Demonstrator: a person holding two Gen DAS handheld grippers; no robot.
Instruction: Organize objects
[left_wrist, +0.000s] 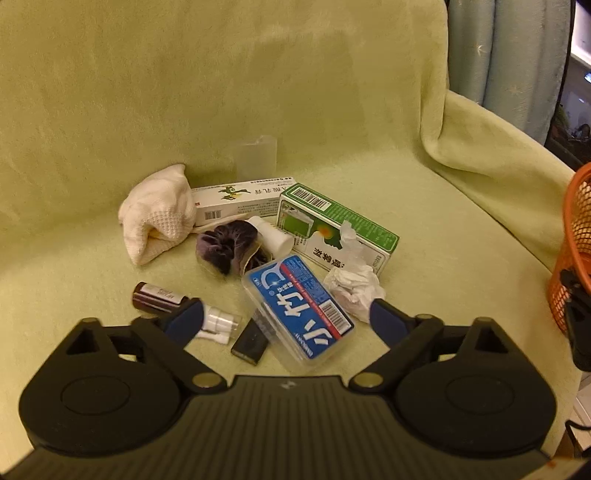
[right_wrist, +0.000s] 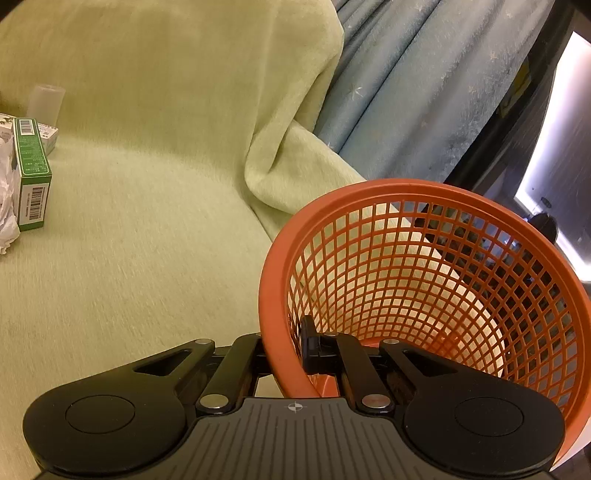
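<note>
A heap of small items lies on a green-covered sofa seat. My left gripper is open and empty, its blue fingertips either side of a clear box with a blue label. Around it lie a brown vial, a black lighter, crumpled tissue, a green carton, a white carton, a white cloth, a purple scrunchie and a white bottle. My right gripper is shut on the rim of an empty orange mesh basket, also at the left wrist view's right edge.
A clear plastic container stands against the sofa back. The sofa armrest rises to the right, with blue curtains behind it. The green carton shows at the right wrist view's left edge.
</note>
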